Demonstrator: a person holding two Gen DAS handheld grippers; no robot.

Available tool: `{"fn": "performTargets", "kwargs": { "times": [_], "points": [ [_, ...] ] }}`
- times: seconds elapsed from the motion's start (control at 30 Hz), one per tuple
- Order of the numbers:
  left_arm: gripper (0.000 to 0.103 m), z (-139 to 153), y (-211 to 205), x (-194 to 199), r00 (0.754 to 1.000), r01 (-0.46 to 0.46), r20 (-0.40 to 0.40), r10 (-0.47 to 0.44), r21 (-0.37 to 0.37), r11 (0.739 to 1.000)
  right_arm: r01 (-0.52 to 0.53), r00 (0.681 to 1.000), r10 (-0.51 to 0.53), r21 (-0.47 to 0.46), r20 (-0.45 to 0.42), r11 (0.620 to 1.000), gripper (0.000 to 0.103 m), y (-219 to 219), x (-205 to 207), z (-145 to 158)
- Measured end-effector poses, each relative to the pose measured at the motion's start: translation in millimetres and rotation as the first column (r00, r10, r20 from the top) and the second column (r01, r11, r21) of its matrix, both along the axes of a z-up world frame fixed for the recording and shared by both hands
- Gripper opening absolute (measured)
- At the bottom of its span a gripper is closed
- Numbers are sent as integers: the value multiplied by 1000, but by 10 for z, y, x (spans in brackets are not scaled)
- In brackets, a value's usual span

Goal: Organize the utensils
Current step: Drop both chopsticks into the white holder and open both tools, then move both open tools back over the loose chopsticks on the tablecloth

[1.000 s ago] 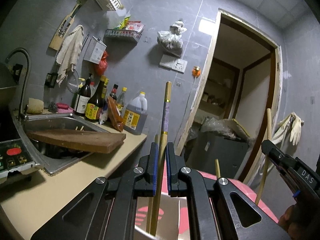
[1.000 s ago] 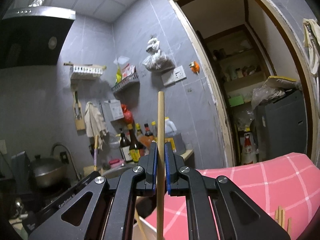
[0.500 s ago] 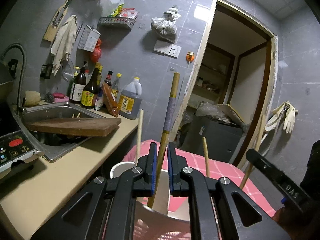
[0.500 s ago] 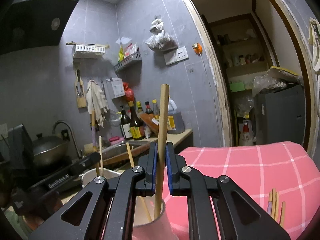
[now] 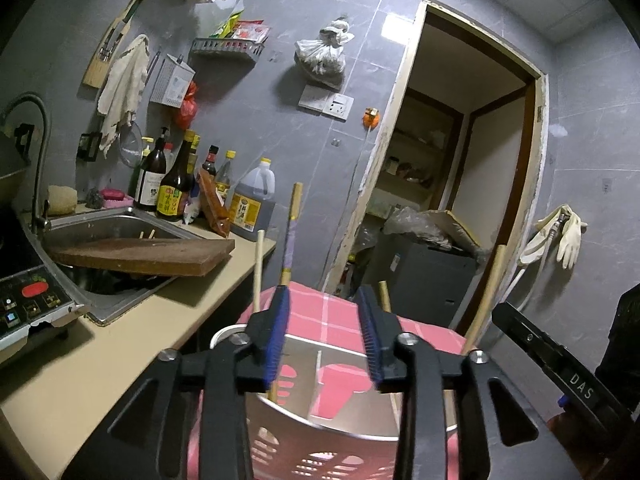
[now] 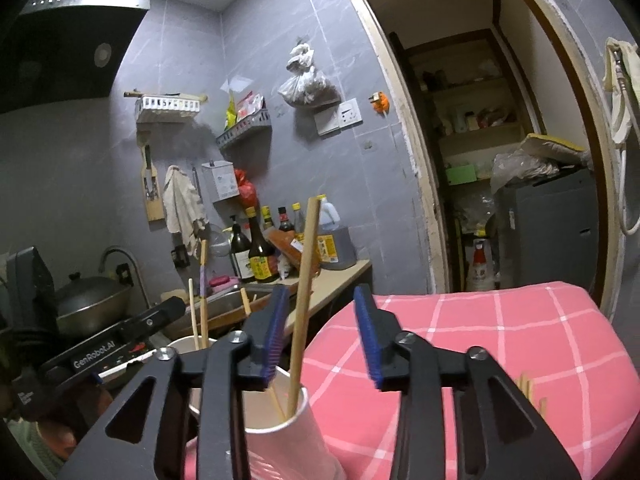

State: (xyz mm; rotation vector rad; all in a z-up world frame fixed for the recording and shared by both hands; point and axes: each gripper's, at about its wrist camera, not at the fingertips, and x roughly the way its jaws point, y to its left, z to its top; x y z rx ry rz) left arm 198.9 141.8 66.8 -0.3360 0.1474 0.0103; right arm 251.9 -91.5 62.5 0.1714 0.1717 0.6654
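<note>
Wooden board (image 5: 144, 257) across sink (image 5: 116, 224); sauce bottles (image 5: 176, 188) along counter; wok (image 6: 90, 300) beneath range hood (image 6: 72, 40).

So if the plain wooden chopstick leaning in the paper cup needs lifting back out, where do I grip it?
Grip the plain wooden chopstick on its bare upper shaft, well above the paper cup rim, coming level with jaws either side; it leans right, so tilt to match.

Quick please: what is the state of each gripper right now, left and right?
Left gripper: open, jaws just opened, holding nothing.
Right gripper: open, jaws just opened; plain chopstick released, leaning in the cup.
</note>
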Motion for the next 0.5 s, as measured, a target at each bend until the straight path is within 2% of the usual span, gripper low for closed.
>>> {"fn": "performTargets", "kwargs": {
  "times": [0.03,0.17,0.23,0.27,0.3,0.33,0.43,0.5],
  "points": [
    [39,18,-25,-19,1000,0,4,0,4,1000,5,1000,-5,5,3,1000,45,-37,-13,16],
    [51,89,-133,-82,1000,3,8,-3,20,1000,31,999,-31,10,16,999,58,-213,-90,75],
    [62,112,-191,-110,1000,2,8,-3,25,1000,42,999,-42,13,17,999,63,-316,-142,101],
    [66,127,-232,-133,1000,0,8,0,30,1000,51,999,-51,12,18,999,70,-372,-171,118],
    [75,137,-261,-149,1000,-2,9,2,33,999,58,998,-59,12,19,998,76,-439,-211,132],
    [82,144,-293,-167,1000,-2,12,2,36,999,64,998,-64,13,20,998,78,-485,-240,142],
    [88,161,-422,-217,1000,8,11,-8,49,999,93,995,-93,-5,45,996,84,-665,-396,192],
    [94,161,-510,-250,1000,14,10,-15,56,998,117,991,-115,-17,63,993,95,-762,-488,212]
  ]
}}
